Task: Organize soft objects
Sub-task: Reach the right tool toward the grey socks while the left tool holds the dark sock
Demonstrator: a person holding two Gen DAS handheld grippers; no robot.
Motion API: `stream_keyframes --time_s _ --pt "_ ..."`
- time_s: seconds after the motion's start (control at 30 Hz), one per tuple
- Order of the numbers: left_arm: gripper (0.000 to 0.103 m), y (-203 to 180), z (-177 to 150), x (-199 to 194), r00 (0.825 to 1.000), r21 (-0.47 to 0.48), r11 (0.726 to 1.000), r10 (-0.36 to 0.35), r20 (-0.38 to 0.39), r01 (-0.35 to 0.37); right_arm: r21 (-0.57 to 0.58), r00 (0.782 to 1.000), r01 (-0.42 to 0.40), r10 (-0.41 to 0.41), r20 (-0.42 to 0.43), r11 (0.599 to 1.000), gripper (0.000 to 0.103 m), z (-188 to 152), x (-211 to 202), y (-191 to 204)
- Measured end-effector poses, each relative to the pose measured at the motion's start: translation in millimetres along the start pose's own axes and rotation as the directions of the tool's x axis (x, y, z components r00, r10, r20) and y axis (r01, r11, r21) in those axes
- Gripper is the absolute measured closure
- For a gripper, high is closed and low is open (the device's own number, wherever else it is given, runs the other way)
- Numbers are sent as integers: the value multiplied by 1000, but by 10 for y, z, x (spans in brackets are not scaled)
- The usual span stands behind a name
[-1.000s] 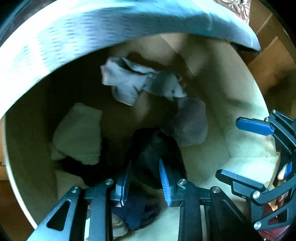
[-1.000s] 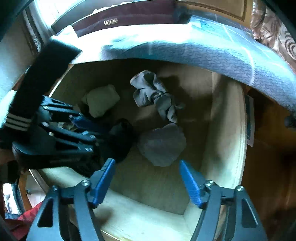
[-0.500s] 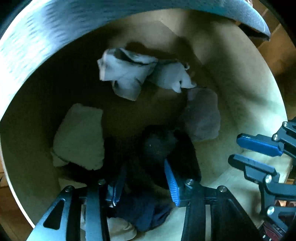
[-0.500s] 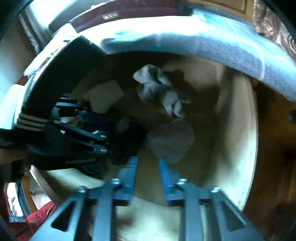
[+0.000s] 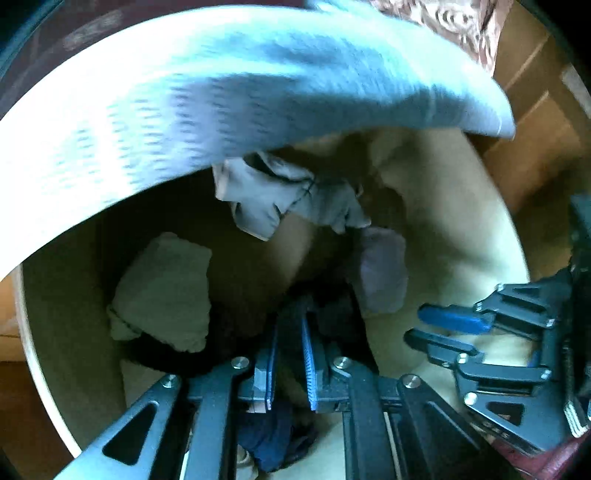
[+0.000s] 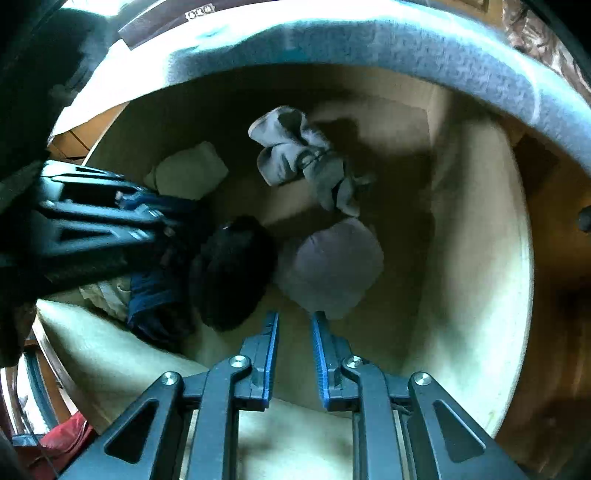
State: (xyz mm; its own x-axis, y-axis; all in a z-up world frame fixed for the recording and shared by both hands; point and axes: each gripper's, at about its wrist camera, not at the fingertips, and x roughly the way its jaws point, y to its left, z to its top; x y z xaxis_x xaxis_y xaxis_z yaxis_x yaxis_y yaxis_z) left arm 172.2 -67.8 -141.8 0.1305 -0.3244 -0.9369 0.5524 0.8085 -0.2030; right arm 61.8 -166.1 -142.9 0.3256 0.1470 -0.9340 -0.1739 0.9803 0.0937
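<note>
Left wrist view | left gripper (image 5: 290, 354) clenched on dark cloth (image 5: 332, 314) | right gripper (image 6: 293, 332) nearly closed, empty | cloth light, floppy: pinch a thick fold

Red fabric (image 6: 62, 435) at lower left; patterned brown cloth (image 5: 461, 26) top right.

5 cloth bundles (image 6: 328, 266), 1 drawer (image 6: 476, 258)

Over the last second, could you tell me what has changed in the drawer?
The left gripper narrowed from open onto the dark bundle; whether it grips is unclear. The right gripper closed on nothing. The grey socks, cream bundle and mauve bundle stayed put.
</note>
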Motion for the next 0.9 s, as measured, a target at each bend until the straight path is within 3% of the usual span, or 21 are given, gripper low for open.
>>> stream_keyframes --time_s 0.07,0.1,0.13,0.17,0.2,0.37,0.47,0.57,0.73,0.77,0.8,0.83,0.9 --pt "92 -12 -41 31 999 22 1000 5 -36 -4 -1 1000 -3 3 3 1000 84 1 -8 -5" --pt "87 -55 -50 73 998 47 999 29 -50 -26 5 1000 -5 5 2 1000 84 4 0 -1" --pt "79 -77 -36 129 997 65 997 38 -70 -34 12 1000 -8 8 -3 1000 84 6 4 -11" --pt "57 -104 -37 173 995 77 996 46 -91 -39 19 1000 -6 6 -13 1000 84 11 12 -21" --pt "46 -166 -37 247 990 107 992 75 -118 -62 22 1000 -2 2 -16 1000 84 20 23 -23" --pt "24 -372 112 411 981 131 988 100 -167 -79 18 999 29 -28 -27 999 82 63 39 -57" --pt "23 -382 170 452 982 69 997 45 -184 -33 18 999 33 -33 -36 999 78 57 52 -65" --pt "22 -297 187 417 983 44 998 43 -177 -36 15 999 28 -28 -33 999 78 55 13 -45" --pt "21 -328 215 591 971 91 991 119 -208 -102 10 999 35 -34 -29 999 77 37 48 -73" --pt "34 -351 210 611 971 92 992 107 -215 -89 11 999 34 -34 -30 999 77 38 56 -72" --pt "57 -359 212 585 977 89 995 71 -202 -54 13 999 32 -31 -32 999 77 38 70 -72" --pt "62 -364 217 553 981 79 997 36 -189 -22 14 999 35 -34 -34 999 76 35 79 -47" --pt "65 -347 216 513 983 70 996 61 -175 -49 10 999 34 -33 -41 999 74 37 91 -34"
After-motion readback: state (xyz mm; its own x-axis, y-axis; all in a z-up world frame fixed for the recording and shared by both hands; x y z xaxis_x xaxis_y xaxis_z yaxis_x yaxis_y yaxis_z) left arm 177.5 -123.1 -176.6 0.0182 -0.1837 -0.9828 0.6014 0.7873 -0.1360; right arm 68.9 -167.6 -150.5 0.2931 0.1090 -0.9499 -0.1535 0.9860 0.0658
